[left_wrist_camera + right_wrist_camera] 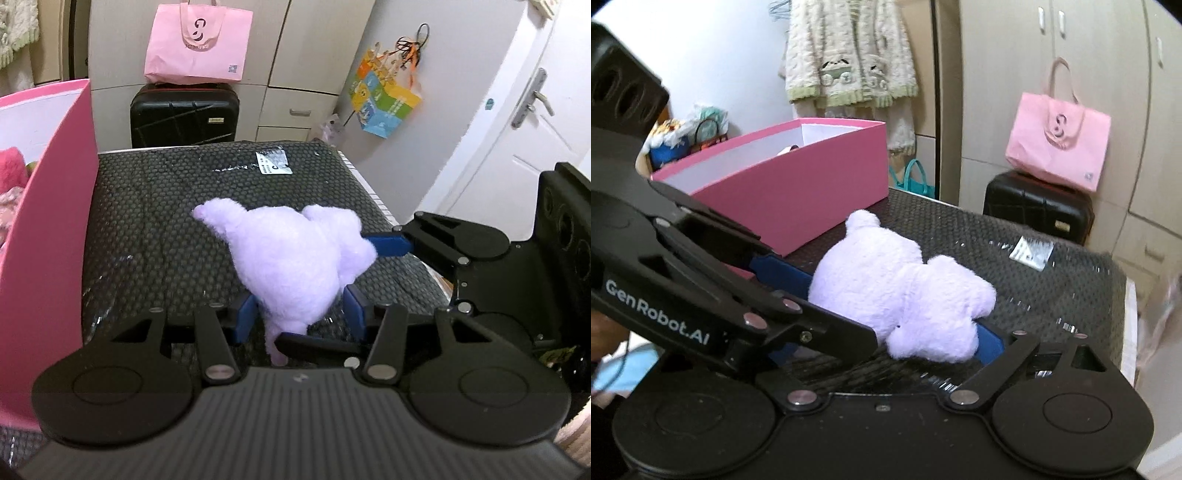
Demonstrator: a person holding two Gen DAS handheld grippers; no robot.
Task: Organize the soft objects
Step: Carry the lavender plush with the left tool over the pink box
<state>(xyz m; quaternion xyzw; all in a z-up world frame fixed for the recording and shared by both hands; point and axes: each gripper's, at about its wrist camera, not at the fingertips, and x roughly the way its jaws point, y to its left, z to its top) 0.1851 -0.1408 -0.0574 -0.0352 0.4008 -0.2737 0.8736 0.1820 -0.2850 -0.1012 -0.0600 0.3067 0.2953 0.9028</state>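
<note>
Right now the lilac plush toy (291, 254) sits over the black dimpled mat (155, 221), and I have it from two sides. My left gripper (301, 314) has its blue pads pressed into the toy's lower body, one on each flank, with a thin tail of fur hanging down between them. My right gripper (886, 314) reaches in from the other side with its jaws standing wide; in the left wrist view one of its blue fingers (388, 243) touches the toy's edge, and in its own view the toy lies across the span between its two fingers, though I cannot tell whether both pads actually press on it. To the left of the toy stands the pink box (55, 192), open at the top, with a pink fluffy item (13, 170) inside. A white label (273, 164) lies on the mat beyond the toy. Behind the mat a black suitcase (184, 114) carries a pink tote bag (199, 44).
</note>
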